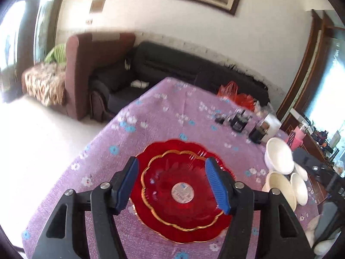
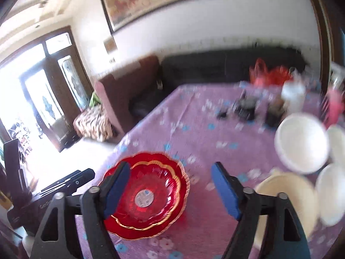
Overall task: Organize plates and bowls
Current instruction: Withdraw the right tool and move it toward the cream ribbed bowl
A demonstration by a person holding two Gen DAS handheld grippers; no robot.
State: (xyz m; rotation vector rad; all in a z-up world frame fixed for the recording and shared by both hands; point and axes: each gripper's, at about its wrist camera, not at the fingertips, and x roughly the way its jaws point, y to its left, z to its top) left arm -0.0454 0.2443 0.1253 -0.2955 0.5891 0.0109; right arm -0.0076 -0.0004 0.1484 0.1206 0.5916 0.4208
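Two red scalloped glass plates with gold rims lie stacked on the purple flowered tablecloth, the smaller plate [image 1: 179, 192] on the larger plate [image 1: 172, 149]; the stack also shows in the right wrist view [image 2: 148, 194]. My left gripper [image 1: 172, 183] is open and empty, hovering above the stack. My right gripper [image 2: 172, 192] is open and empty, above the cloth just right of the stack. White bowls [image 1: 279, 156] and cream plates [image 1: 280, 185] sit at the right; in the right wrist view a white bowl [image 2: 301, 142] and a cream plate [image 2: 286, 196] are blurred.
Dark jars and small items [image 1: 239, 122], a white container [image 1: 272, 123] and a red plastic bag [image 1: 237, 96] stand at the table's far right. A black sofa [image 1: 172, 64] lies beyond the far edge. The table edge [image 1: 103, 129] drops off at left.
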